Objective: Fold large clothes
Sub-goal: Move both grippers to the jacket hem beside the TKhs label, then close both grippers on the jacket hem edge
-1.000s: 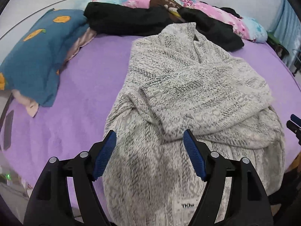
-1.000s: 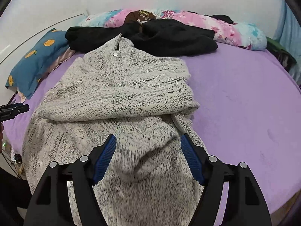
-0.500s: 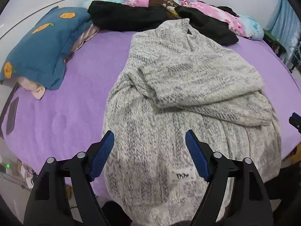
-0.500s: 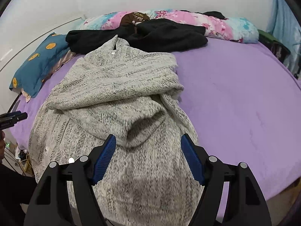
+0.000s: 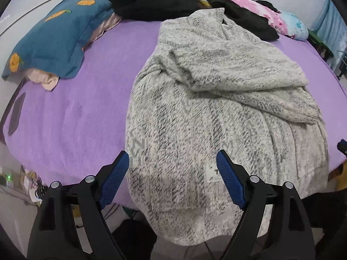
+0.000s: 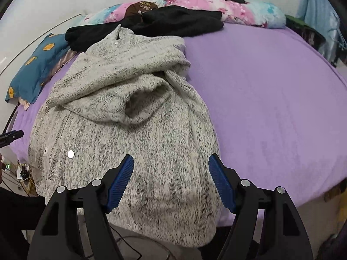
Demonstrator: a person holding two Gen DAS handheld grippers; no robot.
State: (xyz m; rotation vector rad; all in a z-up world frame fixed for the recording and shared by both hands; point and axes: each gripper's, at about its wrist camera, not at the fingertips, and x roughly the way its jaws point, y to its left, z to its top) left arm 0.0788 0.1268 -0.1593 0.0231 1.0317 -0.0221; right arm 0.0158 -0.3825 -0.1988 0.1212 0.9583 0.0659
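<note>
A bed with a purple sheet fills both views. Spread along it lies a large grey-and-white knit cardigan, collar toward the far end, sleeves folded across the chest, and its hem draped over the near edge of the bed. A small white label is sewn near the hem, and a round button shows on the front in the right wrist view. Touching the collar at the far end lies a heap of black clothing, and behind that a rolled pink and blue floral quilt runs along the wall. A teal pillow with orange prints lies beside the cardigan toward the left side of the bed, apart from it.

The left gripper hangs above the hem at the cardigan's left edge; its jaws have just been opening and stand wide apart, released, grasping nothing. The right gripper hovers over the hem on the opposite side, jaws likewise spread and empty.
</note>
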